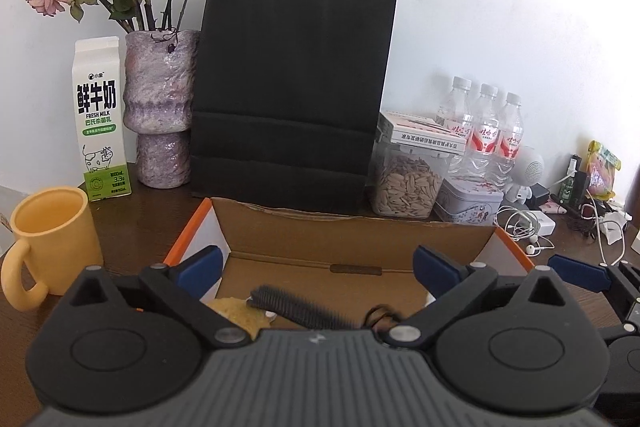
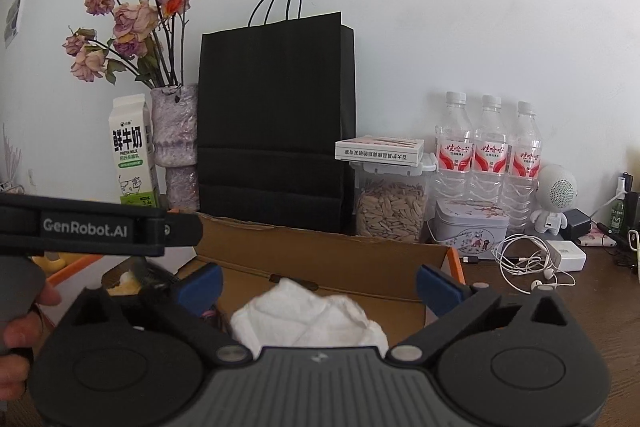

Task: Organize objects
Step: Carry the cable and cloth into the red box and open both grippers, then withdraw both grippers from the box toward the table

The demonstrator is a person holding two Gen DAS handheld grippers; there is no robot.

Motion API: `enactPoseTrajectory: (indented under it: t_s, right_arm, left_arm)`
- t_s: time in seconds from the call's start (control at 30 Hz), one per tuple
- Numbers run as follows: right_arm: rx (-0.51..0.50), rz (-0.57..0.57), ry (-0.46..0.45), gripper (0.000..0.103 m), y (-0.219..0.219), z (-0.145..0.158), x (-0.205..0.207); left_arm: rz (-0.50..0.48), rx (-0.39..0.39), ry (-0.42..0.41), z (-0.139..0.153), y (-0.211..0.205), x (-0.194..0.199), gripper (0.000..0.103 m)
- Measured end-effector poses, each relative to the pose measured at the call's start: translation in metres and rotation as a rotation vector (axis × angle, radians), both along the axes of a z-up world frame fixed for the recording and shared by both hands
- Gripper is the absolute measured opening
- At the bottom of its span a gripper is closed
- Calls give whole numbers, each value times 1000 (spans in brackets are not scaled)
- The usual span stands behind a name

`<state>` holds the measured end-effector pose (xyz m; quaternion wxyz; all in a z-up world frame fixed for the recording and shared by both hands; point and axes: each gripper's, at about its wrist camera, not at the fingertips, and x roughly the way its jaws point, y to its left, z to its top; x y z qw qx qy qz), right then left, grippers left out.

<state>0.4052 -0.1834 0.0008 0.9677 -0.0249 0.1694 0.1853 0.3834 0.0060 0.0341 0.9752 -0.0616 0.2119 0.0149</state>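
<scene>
An open cardboard box (image 1: pixel 360 239) with orange edges sits on the dark wooden table in front of me. In the left wrist view, a black coiled spring (image 1: pixel 300 309) and a yellow sponge-like lump (image 1: pixel 240 313) lie inside it. My left gripper (image 1: pixel 318 265) is open and empty above the box. In the right wrist view the box (image 2: pixel 320 251) holds a crumpled white cloth (image 2: pixel 308 319). My right gripper (image 2: pixel 320 285) is open and empty above the cloth. The left gripper's body (image 2: pixel 100 227) shows at the left.
Behind the box stand a black paper bag (image 1: pixel 292 91), a purple vase of dried roses (image 1: pixel 160 107), a milk carton (image 1: pixel 100 119), a seed jar (image 1: pixel 404 183), a tin (image 1: pixel 468 201) and three water bottles (image 1: pixel 484 131). A yellow mug (image 1: pixel 52 235) stands left. Earphones and a charger (image 2: pixel 540 259) lie right.
</scene>
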Motion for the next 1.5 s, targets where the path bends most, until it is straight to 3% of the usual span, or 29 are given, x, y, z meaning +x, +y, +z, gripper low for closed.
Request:
enactPoseTrajectory:
  t_s: [0.63, 1.17, 1.5]
  right_arm:
    - [0, -1, -13, 103, -2, -1, -21]
    - [-21, 3, -43, 103, -16, -10, -91]
    - [-40, 36, 2, 103, -18, -21, -138]
  left_arm:
    - [-12, -7, -26, -7, 8, -33, 103]
    - [-7, 40, 0, -24, 17, -100, 103]
    - [7, 40, 33, -41, 20, -152, 103]
